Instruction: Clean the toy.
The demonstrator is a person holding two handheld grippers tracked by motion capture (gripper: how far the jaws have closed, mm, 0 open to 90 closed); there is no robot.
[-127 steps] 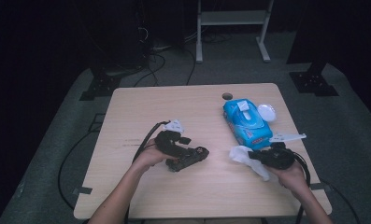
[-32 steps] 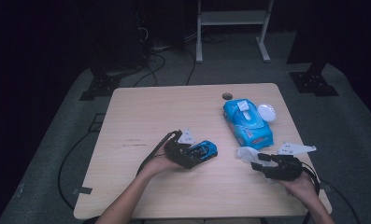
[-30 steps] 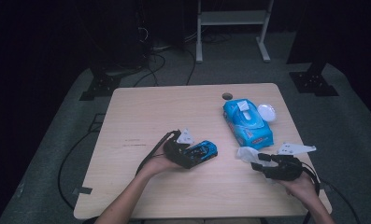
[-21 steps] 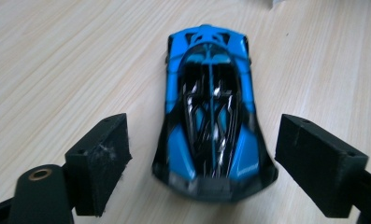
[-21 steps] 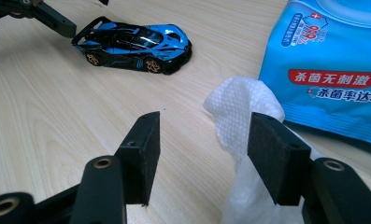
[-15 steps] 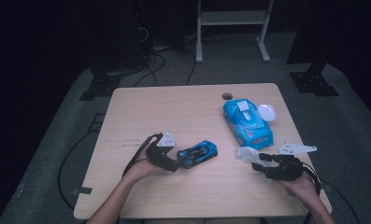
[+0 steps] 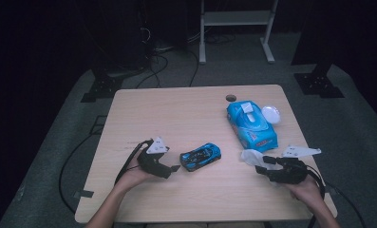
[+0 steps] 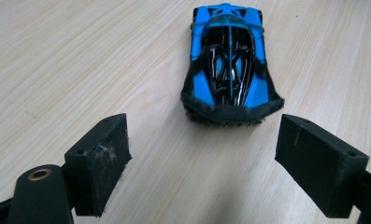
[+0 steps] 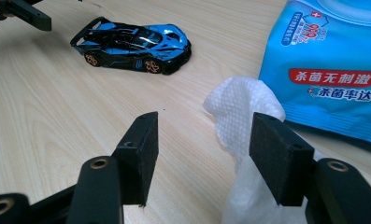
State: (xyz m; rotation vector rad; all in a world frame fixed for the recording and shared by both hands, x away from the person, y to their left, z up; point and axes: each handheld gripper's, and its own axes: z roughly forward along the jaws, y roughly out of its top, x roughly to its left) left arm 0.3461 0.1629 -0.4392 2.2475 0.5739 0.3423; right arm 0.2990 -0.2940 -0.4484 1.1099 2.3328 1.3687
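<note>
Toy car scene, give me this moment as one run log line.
toy car: on table, free | left hand-held gripper: open, behind car | right hand-held gripper: open, wipe against one jaw | wipes pack: beyond

The light wooden table (image 7: 176, 109) carries a small blue-black toy car (image 7: 200, 155) at centre, a blue wipes pack (image 7: 251, 124) at right, and a white crumpled wipe (image 7: 250, 157) below it.

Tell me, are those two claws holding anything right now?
Neither grips anything: the left gripper gapes behind the toy car, and the white wipe lies loose between the right gripper's open jaws.
</note>
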